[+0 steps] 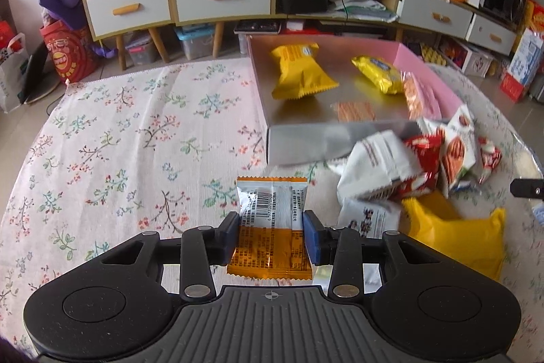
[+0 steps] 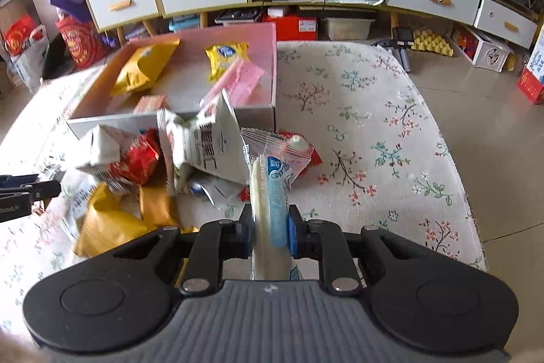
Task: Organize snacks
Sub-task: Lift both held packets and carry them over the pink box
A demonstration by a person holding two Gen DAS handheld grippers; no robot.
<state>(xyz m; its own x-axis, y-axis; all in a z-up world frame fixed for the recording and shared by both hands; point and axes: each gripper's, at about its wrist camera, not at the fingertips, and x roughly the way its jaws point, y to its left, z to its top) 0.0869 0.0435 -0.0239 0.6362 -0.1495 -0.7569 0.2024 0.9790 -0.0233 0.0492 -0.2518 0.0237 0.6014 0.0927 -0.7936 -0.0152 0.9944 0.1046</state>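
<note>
while four packets lie in the shallow pink-walled cardboard box (image 1: 425,63), a heap (image 1: 408,165) waits at its near edge; left gripper (image 1: 270,235) clamps an orange-and-silver sachet (image 1: 272,227), right gripper (image 2: 270,233) pinches a clear blue-printed packet (image 2: 272,189).

Bright, soft daylight; fisheye-bent edges; snack pile (image 1: 408,165) perhaps motion-blurred.

An orange-and-silver packet (image 1: 272,227) sits pinched barcode-up; a clear blue-labelled packet (image 2: 272,193) stands on edge. At 12 o'clock, the pink box (image 1: 425,70) holds 2 yellow packets (image 1: 299,73).
</note>
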